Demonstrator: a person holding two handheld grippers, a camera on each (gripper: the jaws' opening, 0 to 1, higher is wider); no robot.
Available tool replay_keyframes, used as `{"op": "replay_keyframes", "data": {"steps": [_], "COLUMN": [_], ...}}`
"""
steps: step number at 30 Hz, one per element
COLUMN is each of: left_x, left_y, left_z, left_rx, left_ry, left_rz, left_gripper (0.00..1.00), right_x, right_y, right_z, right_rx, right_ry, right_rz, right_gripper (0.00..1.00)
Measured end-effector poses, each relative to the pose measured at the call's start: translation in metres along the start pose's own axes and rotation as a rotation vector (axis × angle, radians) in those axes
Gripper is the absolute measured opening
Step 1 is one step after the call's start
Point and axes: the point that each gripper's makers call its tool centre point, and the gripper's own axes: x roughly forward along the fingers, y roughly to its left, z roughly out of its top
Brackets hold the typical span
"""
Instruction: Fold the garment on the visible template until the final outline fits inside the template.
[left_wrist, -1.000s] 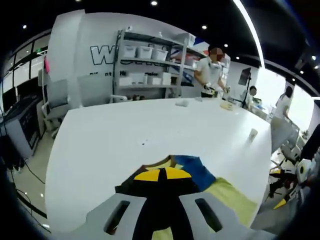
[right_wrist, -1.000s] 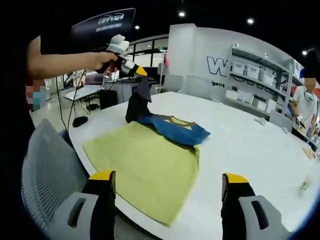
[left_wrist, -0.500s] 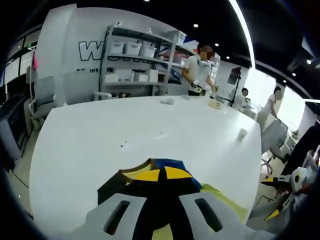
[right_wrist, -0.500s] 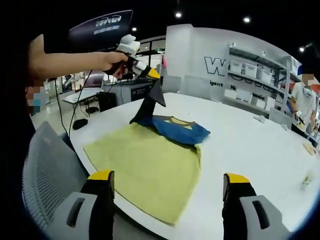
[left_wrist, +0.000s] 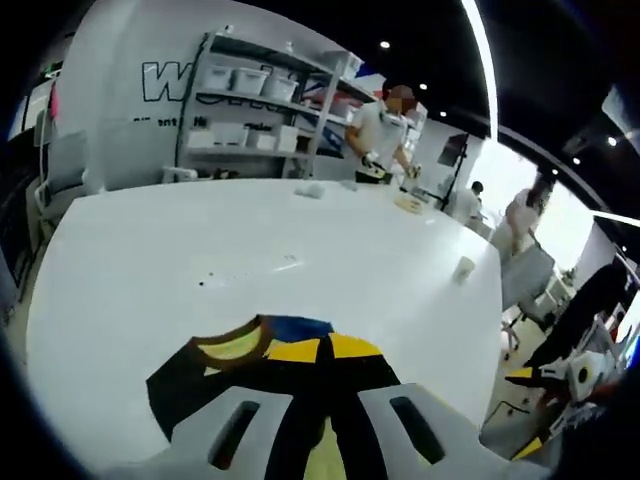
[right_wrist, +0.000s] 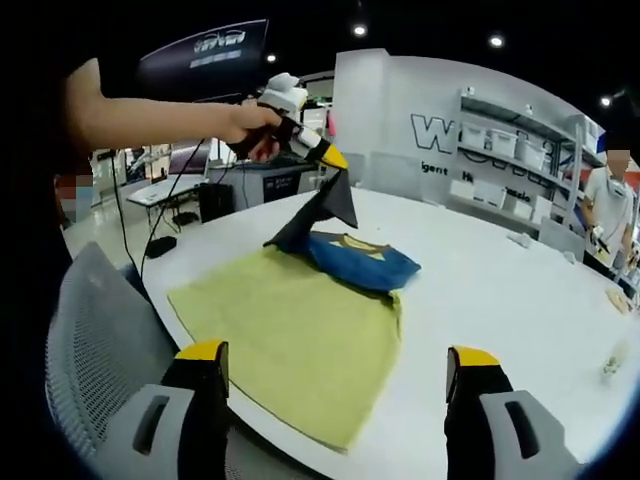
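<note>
A garment lies on the white table (right_wrist: 500, 290): a yellow-green body (right_wrist: 290, 325), a blue part (right_wrist: 365, 262) and a black sleeve (right_wrist: 318, 215). My left gripper (right_wrist: 335, 160), held in a person's hand, is shut on the black sleeve and lifts it above the table. In the left gripper view the black sleeve (left_wrist: 325, 385) runs up between the closed yellow tips of my left gripper (left_wrist: 321, 349), with the collar (left_wrist: 235, 345) to the left. My right gripper (right_wrist: 340, 360) stands open over the near table edge, nothing between its fingers.
A grey mesh chair (right_wrist: 95, 350) sits at the near left. Shelves with bins (left_wrist: 255, 110) line the back wall, where a person (left_wrist: 380, 130) stands. A small cup (left_wrist: 463, 268) and small items (left_wrist: 305, 190) rest on the far table.
My left gripper has carried the black sleeve to the right, over the blue part of the garment. The right gripper has stayed still and open.
</note>
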Motion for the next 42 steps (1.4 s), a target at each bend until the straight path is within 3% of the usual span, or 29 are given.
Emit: {"op": "replay_keyframes", "data": {"steps": [19,20,23,24,26,30,36,42], "left_x": [0.071,0.074,0.081,0.082,0.078,0.069,0.047,0.020], "left_y": [-0.026,-0.026,-0.010,-0.006,-0.009,-0.003,0.010,0.024], "left_z": [-0.022,-0.024,-0.033,-0.033,-0.034,-0.036,-0.042,-0.052], "left_rx": [-0.036,-0.029,0.121,0.147,0.106,0.079,0.061,0.079], "left_ry": [0.148,0.152,0.163,0.152,0.135,0.122,0.099,0.088], "left_rz": [-0.106,-0.104,-0.025,-0.012,-0.027,-0.033,-0.013,0.010], "left_gripper": [0.04,0.04,0.05,0.10,0.21,0.18,0.20,0.28], "right_x": [0.001,0.001,0.002,0.002,0.002,0.003,0.006,0.009], "right_y": [0.003,0.003,0.003,0.004,0.004,0.005,0.012,0.001], "right_z": [-0.008,-0.008,-0.009,-0.009,-0.009,-0.012,-0.014,-0.011], "right_rx": [0.013,0.013,0.009,0.008,0.009,0.014,-0.010,-0.011], "right_ry": [0.042,0.044,0.052,0.054,0.052,0.064,0.080,0.072], "right_rz": [0.019,0.020,0.025,0.027,0.027,0.031,0.054,0.034], "right_gripper": [0.87,0.87,0.86,0.86,0.86,0.86,0.86,0.83]}}
